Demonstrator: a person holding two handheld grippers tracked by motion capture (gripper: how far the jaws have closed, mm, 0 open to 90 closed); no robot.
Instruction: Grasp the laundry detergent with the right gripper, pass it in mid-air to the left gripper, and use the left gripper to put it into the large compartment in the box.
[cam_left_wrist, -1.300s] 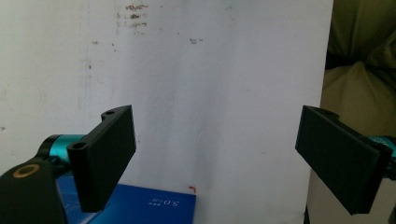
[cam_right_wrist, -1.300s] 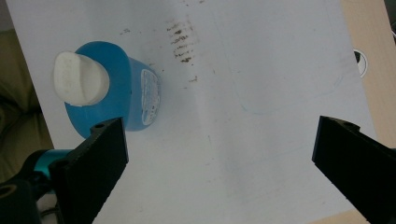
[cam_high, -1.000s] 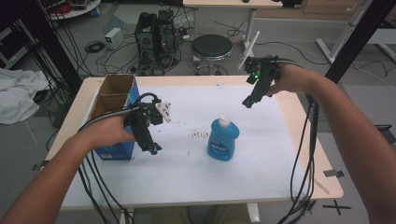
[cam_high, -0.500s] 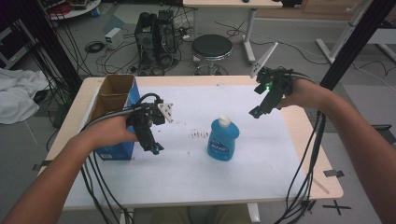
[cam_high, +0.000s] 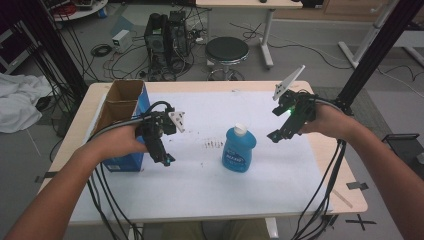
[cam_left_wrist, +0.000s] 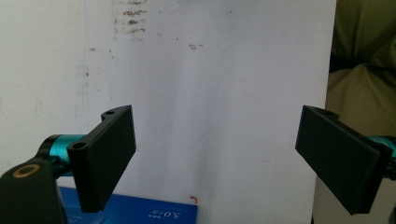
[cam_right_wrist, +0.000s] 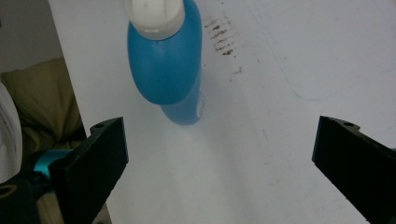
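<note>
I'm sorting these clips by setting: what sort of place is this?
Most likely a lab or workshop, not a home. Behind the table stand computer towers amid loose floor cables, a black stool and black metal framing. A blue bottle stands between both open grippers.

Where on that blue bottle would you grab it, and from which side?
Probably the blue bottle's flat body, below the white cap. It stands upright, so the open right gripper, nearest to it, could come in level from the right, one jaw on each broad face. The cap looks too small and rounded for a sure hold.
</note>
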